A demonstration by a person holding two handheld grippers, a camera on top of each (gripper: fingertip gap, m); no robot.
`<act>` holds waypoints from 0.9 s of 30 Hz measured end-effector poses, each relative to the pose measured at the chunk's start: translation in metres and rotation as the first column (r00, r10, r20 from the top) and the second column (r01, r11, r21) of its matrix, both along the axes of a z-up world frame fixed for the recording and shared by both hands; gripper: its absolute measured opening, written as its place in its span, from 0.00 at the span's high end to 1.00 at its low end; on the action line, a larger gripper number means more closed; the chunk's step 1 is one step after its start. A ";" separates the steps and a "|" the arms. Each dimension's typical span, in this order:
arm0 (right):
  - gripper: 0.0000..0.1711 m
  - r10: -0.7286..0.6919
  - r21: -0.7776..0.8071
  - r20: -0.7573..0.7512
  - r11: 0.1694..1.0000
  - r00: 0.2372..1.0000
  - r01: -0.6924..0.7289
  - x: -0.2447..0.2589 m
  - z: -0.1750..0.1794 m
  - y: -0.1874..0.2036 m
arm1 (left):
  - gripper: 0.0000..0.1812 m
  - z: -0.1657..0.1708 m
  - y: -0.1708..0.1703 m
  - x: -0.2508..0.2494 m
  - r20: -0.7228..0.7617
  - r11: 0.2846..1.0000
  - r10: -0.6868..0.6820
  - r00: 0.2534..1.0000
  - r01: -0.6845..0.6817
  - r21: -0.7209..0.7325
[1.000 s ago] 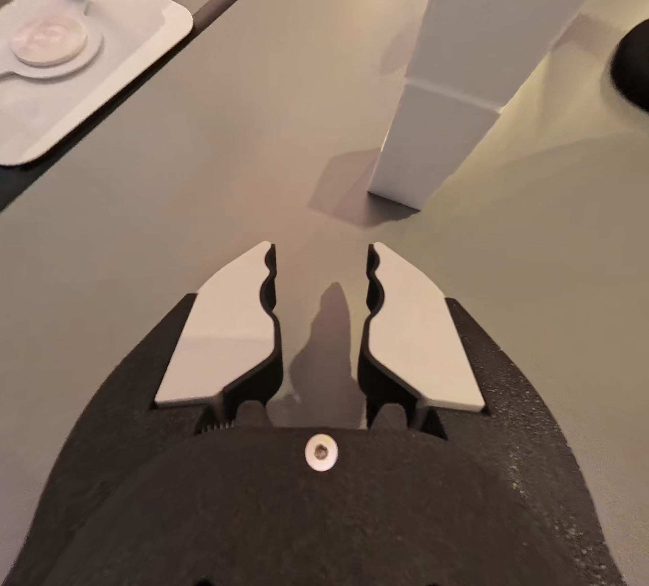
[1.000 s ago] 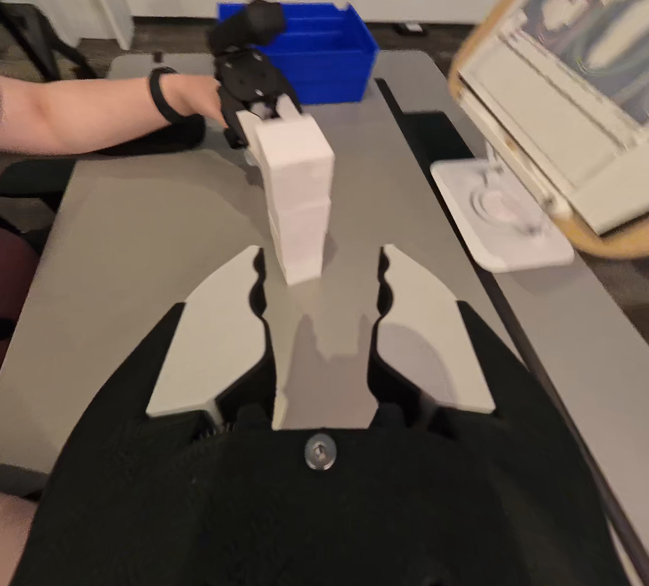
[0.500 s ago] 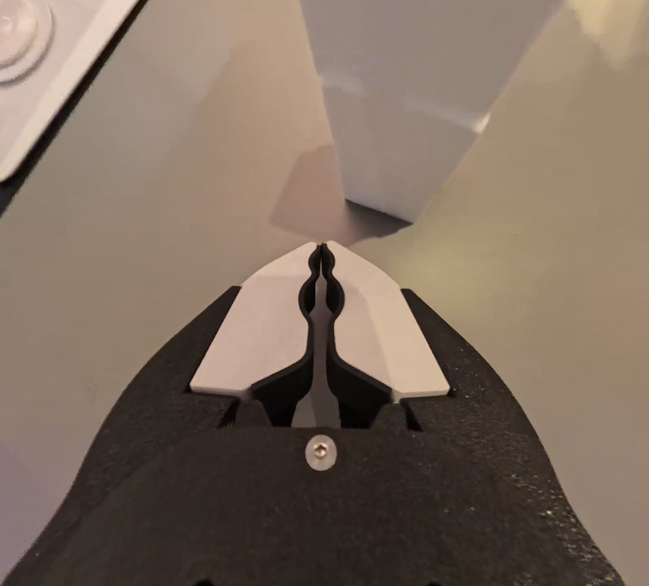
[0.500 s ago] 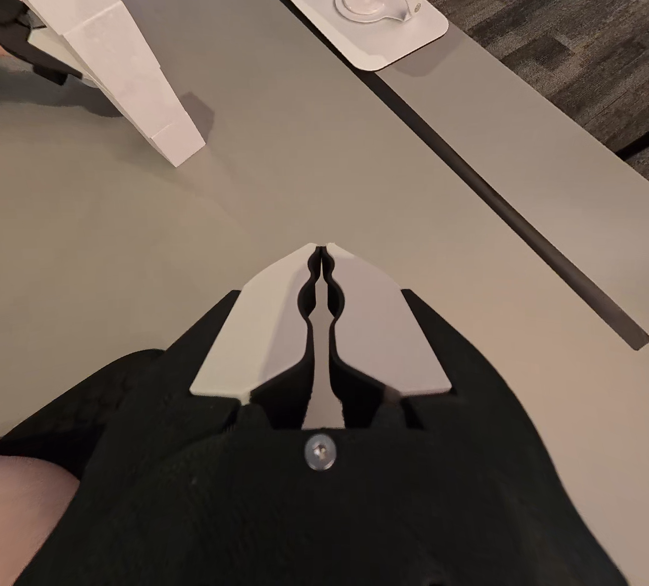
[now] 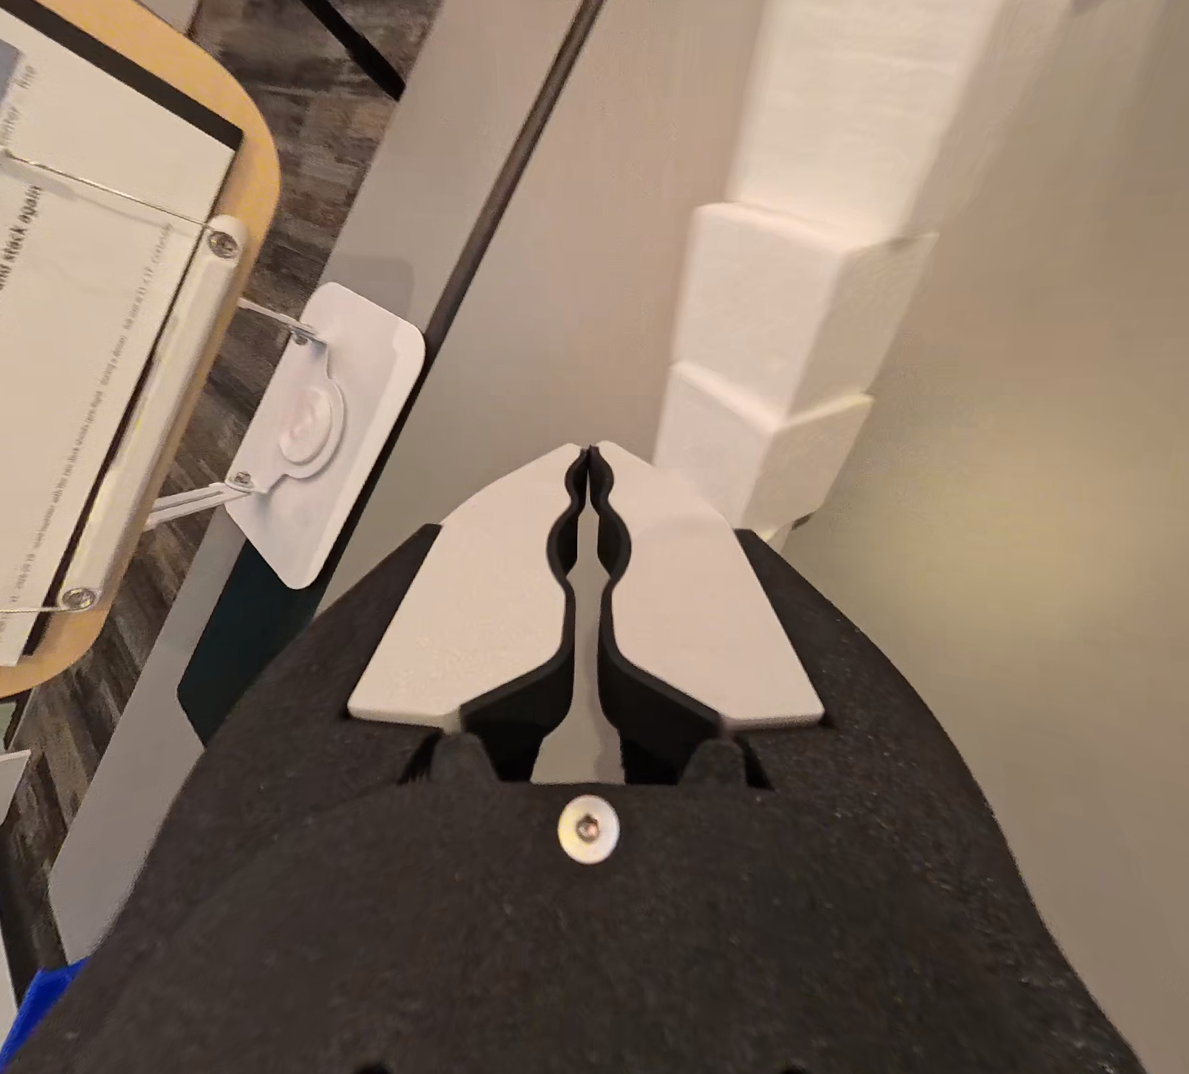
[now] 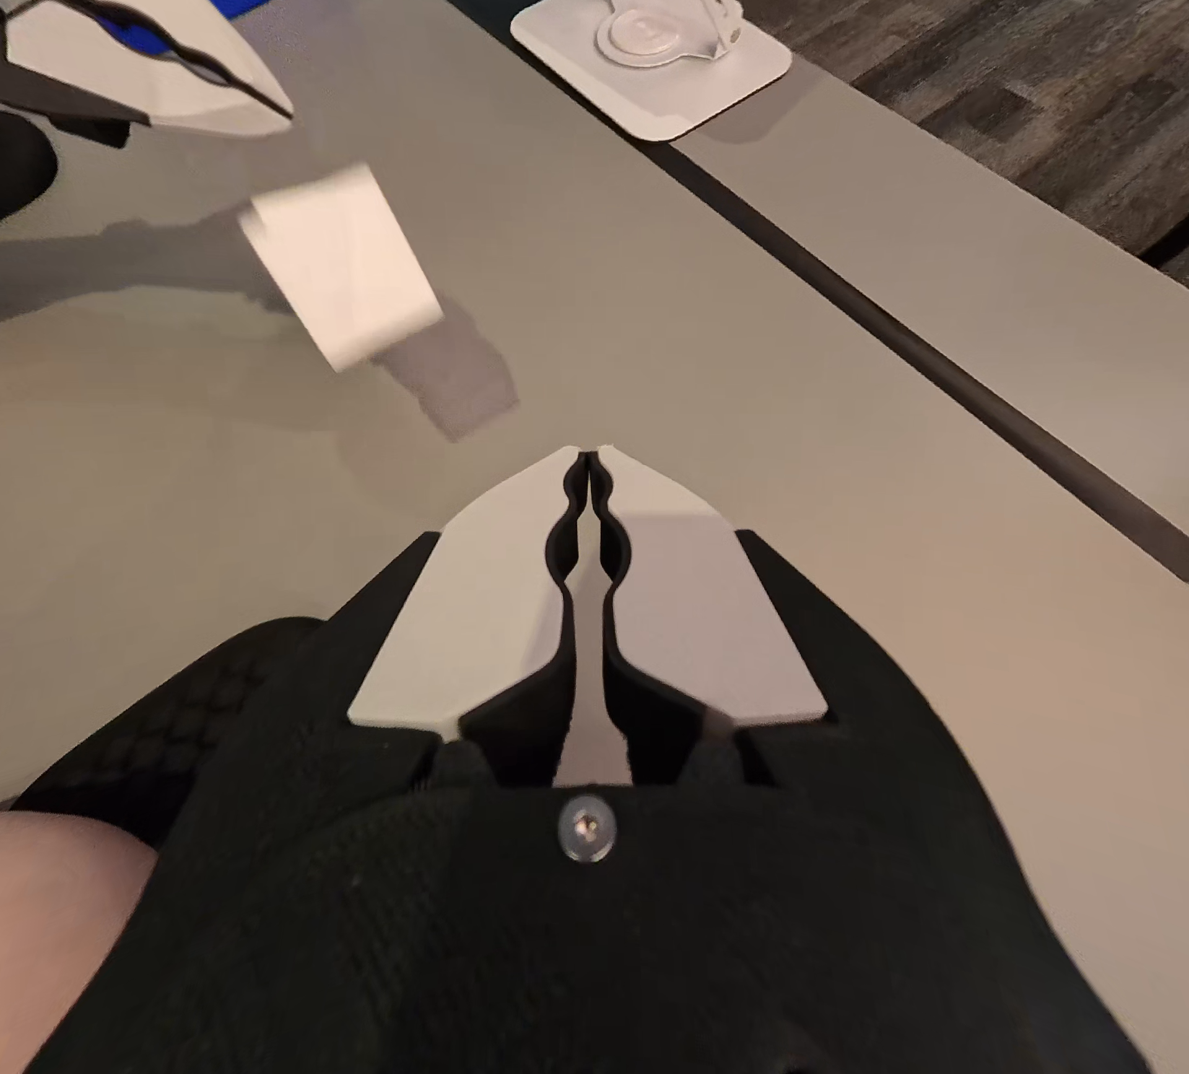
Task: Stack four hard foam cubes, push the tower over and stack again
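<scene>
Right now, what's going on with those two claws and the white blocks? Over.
Left gripper shut, empty, beside the foam cube row. Right gripper shut, empty. One blurred foam cube over the grey table. Nothing in the way.

My left gripper (image 5: 589,451), closed since a second ago, has swung against the white hard foam cube tower (image 5: 817,296), now toppling with cubes offset; one blurred white cube (image 6: 341,264) tumbles above the grey table (image 6: 643,335).

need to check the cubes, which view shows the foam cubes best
The left wrist view: three white foam cubes show in a staggered, leaning column beside the shut left gripper. The right wrist view shows only one blurred cube over the table.
</scene>
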State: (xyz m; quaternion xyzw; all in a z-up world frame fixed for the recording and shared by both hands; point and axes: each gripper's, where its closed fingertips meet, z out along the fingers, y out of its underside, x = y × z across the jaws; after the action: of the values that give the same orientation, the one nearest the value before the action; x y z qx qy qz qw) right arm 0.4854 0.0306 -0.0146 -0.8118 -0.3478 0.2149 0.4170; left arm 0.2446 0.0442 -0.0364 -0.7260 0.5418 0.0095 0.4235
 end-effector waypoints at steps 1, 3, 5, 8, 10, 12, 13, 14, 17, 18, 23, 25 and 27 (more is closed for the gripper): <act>1.00 -0.017 0.008 -0.016 1.000 1.000 0.017 0.005 0.001 0.000 | 1.00 0.002 0.001 -0.002 0.017 1.000 0.018 1.000 -0.018 0.015; 0.99 -0.063 0.028 -0.046 0.998 0.997 0.065 0.017 0.004 0.001 | 0.98 0.000 0.003 -0.008 0.054 0.999 0.047 0.997 -0.048 0.013; 0.96 -0.116 0.048 -0.081 0.992 0.990 0.120 0.029 0.008 0.004 | 0.83 -0.007 0.000 -0.012 0.122 0.998 0.037 0.992 -0.031 -0.053; 0.90 -0.148 0.066 -0.144 0.985 0.978 0.159 0.038 0.016 0.002 | 0.68 -0.024 -0.014 -0.008 0.273 0.962 -0.015 0.962 0.088 -0.259; 0.81 -0.164 0.062 -0.151 0.983 0.975 0.175 0.041 0.019 -0.003 | 0.55 -0.037 -0.022 -0.009 0.340 0.904 -0.038 0.940 0.177 -0.389; 0.73 -0.213 0.089 -0.096 0.971 0.972 0.221 0.048 0.023 -0.008 | 0.50 -0.048 -0.019 -0.012 0.372 0.885 -0.050 0.927 0.214 -0.414; 0.71 -0.231 0.111 -0.072 0.965 0.970 0.239 0.050 0.028 -0.011 | 0.50 -0.055 -0.014 -0.014 0.374 0.892 -0.063 0.925 0.220 -0.395; 0.69 -0.240 0.125 -0.054 0.961 0.969 0.245 0.049 0.032 -0.014 | 0.49 -0.061 -0.012 -0.015 0.368 0.899 -0.082 0.926 0.229 -0.375; 0.62 -0.277 0.151 0.023 0.951 0.961 0.270 0.050 0.033 -0.021 | 0.47 -0.071 -0.009 -0.011 0.378 0.903 -0.141 0.915 0.275 -0.329; 0.62 -0.300 0.148 0.053 0.946 0.952 0.290 0.052 0.028 -0.024 | 0.47 -0.072 -0.011 -0.008 0.398 0.898 -0.162 0.903 0.302 -0.319; 0.58 -0.355 0.204 0.130 0.923 0.926 0.325 0.051 -0.015 -0.066 | 0.45 -0.081 -0.014 0.006 0.402 0.883 -0.212 0.891 0.351 -0.311; 0.55 -0.362 0.199 0.074 0.918 0.929 0.342 0.050 -0.032 -0.090 | 0.46 -0.084 -0.012 0.010 0.369 0.893 -0.224 0.902 0.342 -0.293; 0.51 -0.382 0.179 -0.019 0.908 0.924 0.379 0.054 -0.046 -0.105 | 0.47 -0.086 -0.008 0.013 0.339 0.902 -0.233 0.911 0.333 -0.275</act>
State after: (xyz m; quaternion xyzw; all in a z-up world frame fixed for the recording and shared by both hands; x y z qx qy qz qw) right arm 0.5390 -0.0746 -0.0605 -0.8248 -0.2042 0.0908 0.5193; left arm 0.2580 0.0360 -0.1228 -0.6915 0.5664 -0.2525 0.3706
